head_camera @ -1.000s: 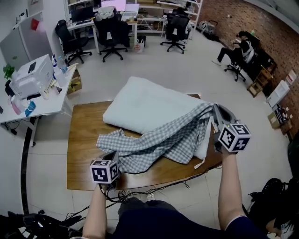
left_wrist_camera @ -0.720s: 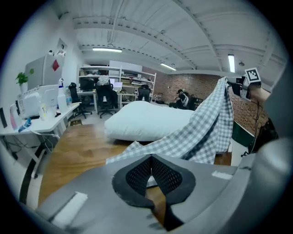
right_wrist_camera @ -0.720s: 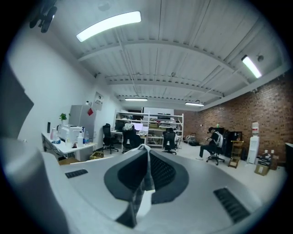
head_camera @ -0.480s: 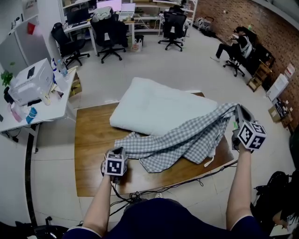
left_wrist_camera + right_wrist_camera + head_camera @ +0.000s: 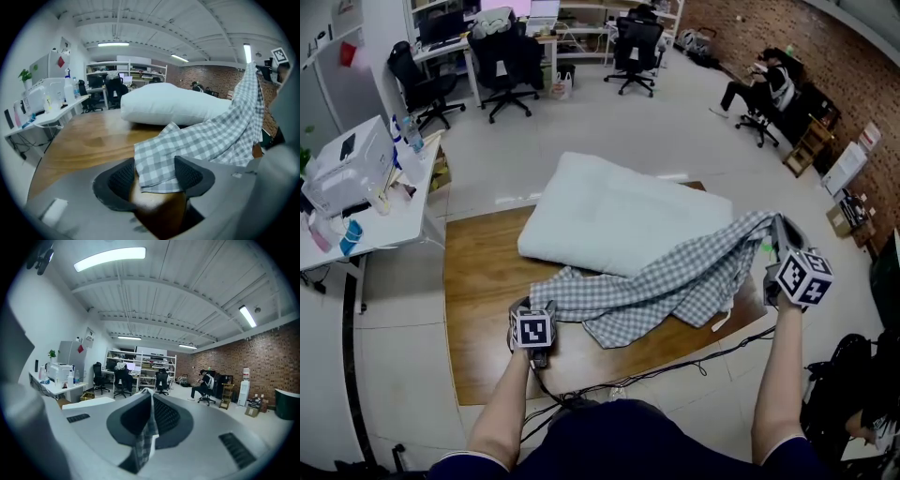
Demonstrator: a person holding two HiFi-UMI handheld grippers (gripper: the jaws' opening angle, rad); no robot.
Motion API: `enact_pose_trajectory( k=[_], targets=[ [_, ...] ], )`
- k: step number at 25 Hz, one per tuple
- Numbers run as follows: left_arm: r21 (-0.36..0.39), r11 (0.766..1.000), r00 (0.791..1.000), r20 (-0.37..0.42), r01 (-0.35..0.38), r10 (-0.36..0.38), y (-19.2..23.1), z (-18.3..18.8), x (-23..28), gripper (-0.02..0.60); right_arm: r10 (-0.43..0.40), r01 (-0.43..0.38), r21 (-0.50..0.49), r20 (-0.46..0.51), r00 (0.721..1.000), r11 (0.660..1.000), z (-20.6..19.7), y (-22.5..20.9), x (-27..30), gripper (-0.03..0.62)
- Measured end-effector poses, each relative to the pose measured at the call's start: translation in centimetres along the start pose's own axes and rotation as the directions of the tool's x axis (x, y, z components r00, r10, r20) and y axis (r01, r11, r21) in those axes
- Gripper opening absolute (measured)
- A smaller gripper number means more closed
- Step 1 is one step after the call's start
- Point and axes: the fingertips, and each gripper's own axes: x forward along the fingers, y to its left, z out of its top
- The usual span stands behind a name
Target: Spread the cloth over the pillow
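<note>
Currently L gripper [image 5: 157,172] jaws have just been opening, standing apart w/ cloth [image 5: 675,277] corner lying loose between them on table [image 5: 483,272]. R gripper [image 5: 151,416] is clamping opposite edge, raised; cloth is overlapping pillow's [image 5: 609,211] near edge.

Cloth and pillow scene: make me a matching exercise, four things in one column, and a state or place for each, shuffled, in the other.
Things
1. pillow
2. checked cloth
3. left gripper
4. right gripper

States or places
A. shut on an edge of the cloth, held up off the table
B. white, lying on the wooden table
C. open, a cloth corner between its jaws
D. crumpled, partly over the pillow's near edge

Pairs: 1-B, 2-D, 3-C, 4-A. The left gripper's jaws have just opened; the cloth corner lies between them, unpinched.
</note>
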Motion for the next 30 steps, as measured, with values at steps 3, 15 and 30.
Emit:
enact_pose_trajectory(
  k=[3,15,30],
  targets=[
    [-0.04,0.999,0.998,-0.053,0.019,-0.021,0.2,-1.1,1.2,0.26,-0.015,0.014,-0.006,-0.011,1.0,1.0,-0.1,0.1,-0.3,0.005],
    [-0.005,0.999,0.984,0.173,-0.051,0.052,1.7,7.1,-2.9,0.063,-0.018,0.018,-0.017,-0.016,1.0,1.0,0.4,0.8,-0.5,0.006],
    [0.097,0.994,0.909,0.418,-0.052,0.006,3.8,22.6,-10.3,0.064,-0.047,0.048,-0.014,0.019,0.999,0.999,1.9,-1.7,-1.5,0.006]
  ],
)
